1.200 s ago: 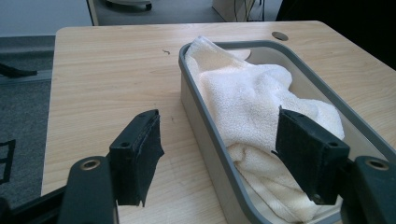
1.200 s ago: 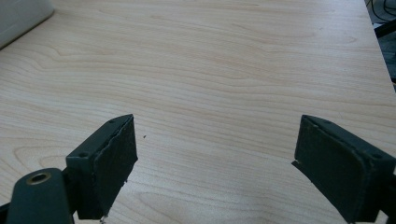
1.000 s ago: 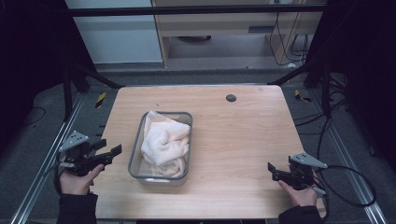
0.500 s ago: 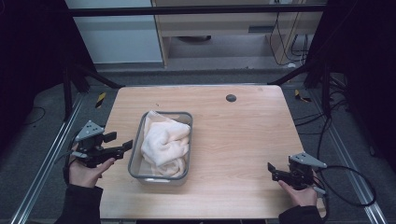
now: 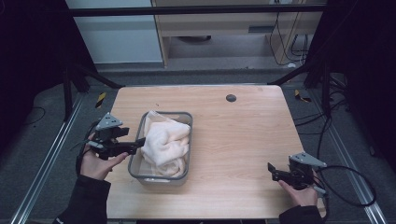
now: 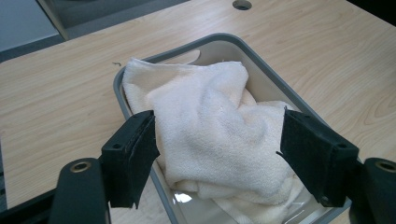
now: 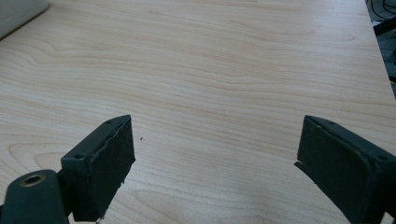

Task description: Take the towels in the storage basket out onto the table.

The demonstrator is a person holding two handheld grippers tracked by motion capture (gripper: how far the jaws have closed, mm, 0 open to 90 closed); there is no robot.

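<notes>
Left gripper [image 6: 217,158], jaws apart and empty, sits at the tray's [image 5: 136,161] left rim. The towel [image 6: 210,130] lies just ahead, bunched lengthwise in the tray. Right gripper [image 5: 273,171], well apart, has just been opening, empty.

Towel [image 5: 166,144] in bin [image 5: 161,177] on table [image 5: 243,140]

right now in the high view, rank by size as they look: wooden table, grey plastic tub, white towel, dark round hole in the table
1. wooden table
2. grey plastic tub
3. white towel, crumpled inside the tub, nearly as big
4. dark round hole
</notes>
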